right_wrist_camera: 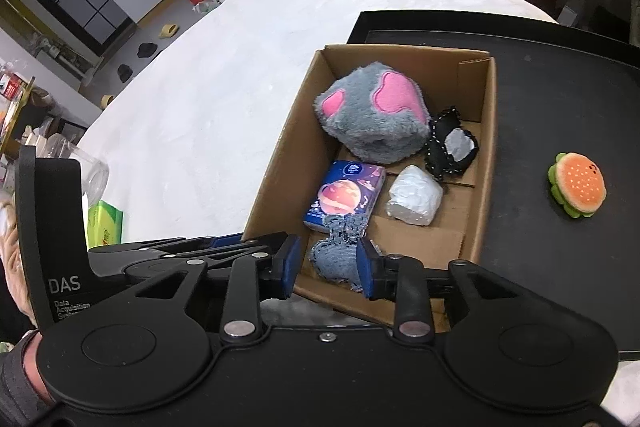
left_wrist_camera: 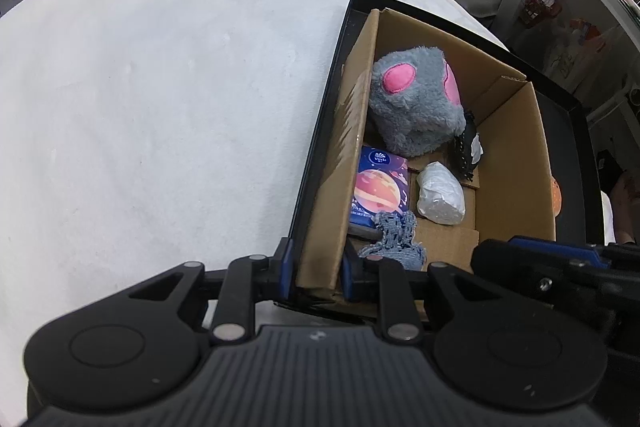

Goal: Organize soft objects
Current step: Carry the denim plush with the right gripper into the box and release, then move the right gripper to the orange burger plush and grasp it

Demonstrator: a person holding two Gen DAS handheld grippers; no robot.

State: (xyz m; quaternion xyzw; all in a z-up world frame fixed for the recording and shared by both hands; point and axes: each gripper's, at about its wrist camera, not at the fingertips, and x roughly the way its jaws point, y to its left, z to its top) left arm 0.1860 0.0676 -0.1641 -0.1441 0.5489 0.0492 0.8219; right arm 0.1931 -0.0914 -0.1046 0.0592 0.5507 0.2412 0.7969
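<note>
A cardboard box (right_wrist_camera: pixel 480 163) stands on a black tray (right_wrist_camera: pixel 560 75). In it lie a grey and pink plush (right_wrist_camera: pixel 372 115), a tissue pack (right_wrist_camera: pixel 344 193), a white wad (right_wrist_camera: pixel 414 201), a black fabric piece (right_wrist_camera: pixel 448 143) and a denim piece (right_wrist_camera: pixel 338 255). My right gripper (right_wrist_camera: pixel 328 267) has its jaws on either side of the denim piece, at the box's near end. My left gripper (left_wrist_camera: pixel 316 267) is shut on the box's near left wall (left_wrist_camera: pixel 340 163). A burger plush (right_wrist_camera: pixel 578 185) lies on the tray, right of the box.
The tray sits on a white cloth-covered surface (left_wrist_camera: pixel 160 87). A green packet (right_wrist_camera: pixel 104 223) lies at its left edge. Shelves, boxes and toys stand on the floor beyond.
</note>
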